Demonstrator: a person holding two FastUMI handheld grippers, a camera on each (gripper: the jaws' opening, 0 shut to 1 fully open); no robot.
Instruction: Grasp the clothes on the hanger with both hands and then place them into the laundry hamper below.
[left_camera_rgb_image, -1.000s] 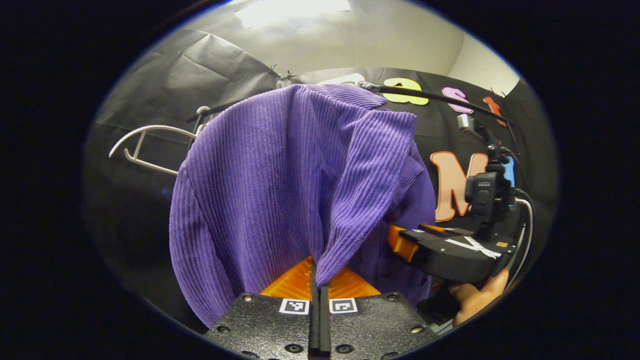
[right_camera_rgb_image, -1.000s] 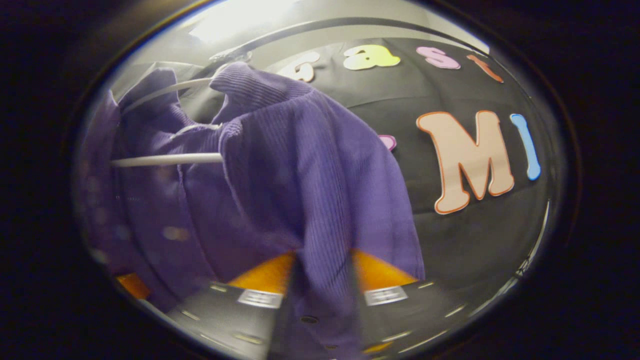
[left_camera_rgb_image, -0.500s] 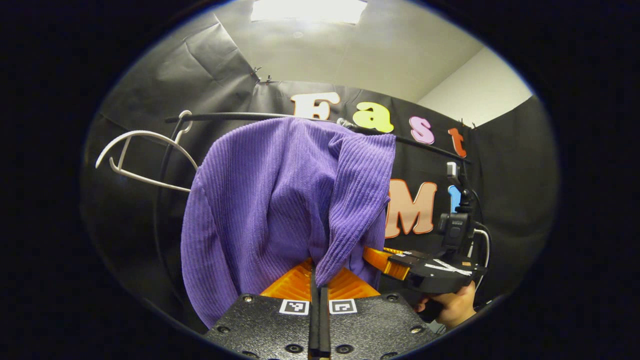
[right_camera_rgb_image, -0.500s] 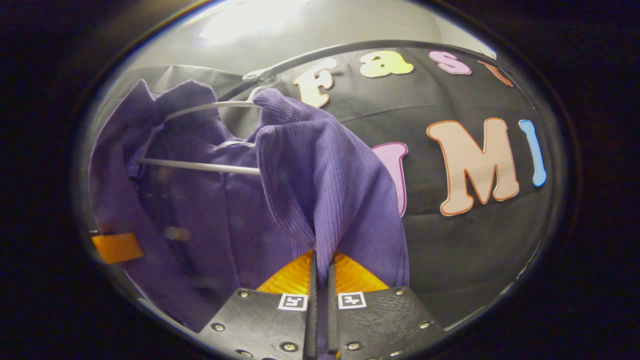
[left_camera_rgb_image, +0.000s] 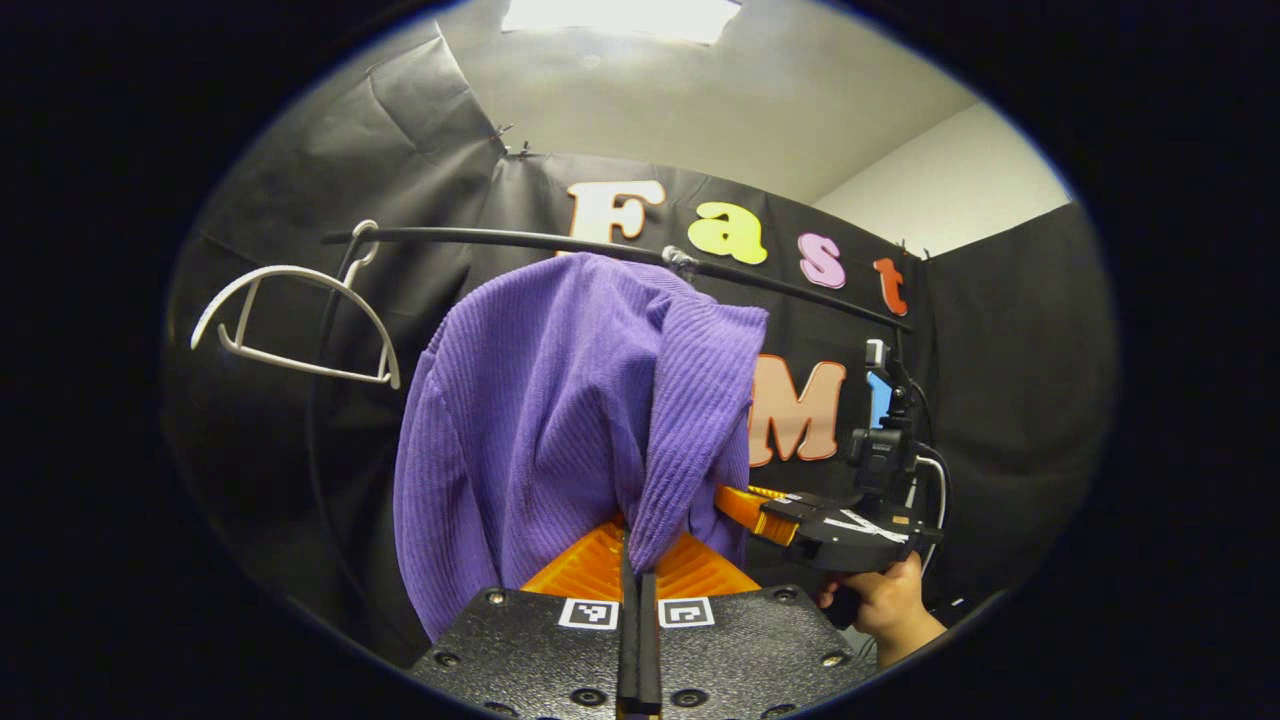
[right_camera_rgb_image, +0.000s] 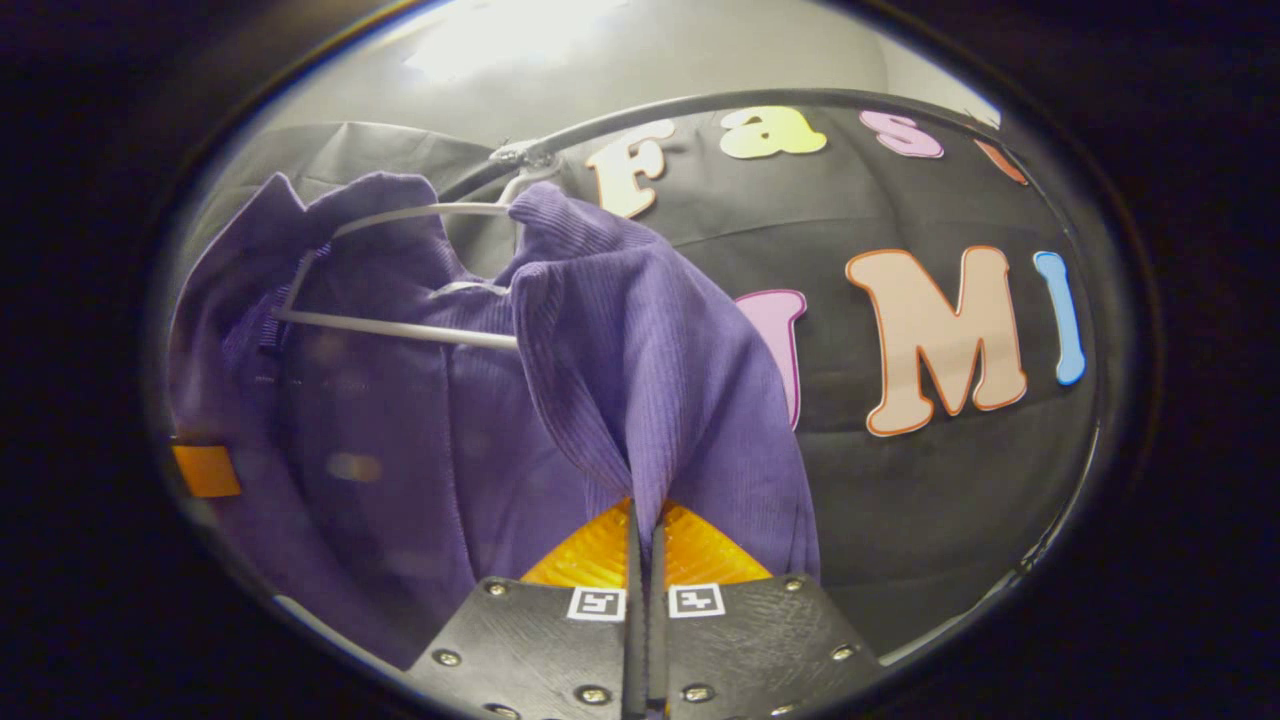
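While the purple sweater (left_camera_rgb_image: 560, 420) hangs from the black rail (left_camera_rgb_image: 500, 238), we hold it from both sides. Our left hand-held gripper (left_camera_rgb_image: 637, 560) has its 2 fingers pressed together on a fold of the sweater's ribbed cloth, which runs down between them at the bottom of the left gripper view. Farther off on the right of that view we see the right hand-held gripper (left_camera_rgb_image: 745, 505) reaching into the cloth's far edge, with a hand (left_camera_rgb_image: 885, 605) wrapped around its grip. A bare white hanger (left_camera_rgb_image: 295, 325) hooks onto the rail to the left of the sweater, apart from it.

From the right gripper view, the right hand-held gripper (right_camera_rgb_image: 645, 545) is closed on a hanging fold of the sweater (right_camera_rgb_image: 640, 360), the cloth pinched in the narrow slit between its fingers. The sweater is draped over a second white hanger (right_camera_rgb_image: 400, 270), whose hook sits on the rail (right_camera_rgb_image: 700, 105). We cannot see the laundry hamper.
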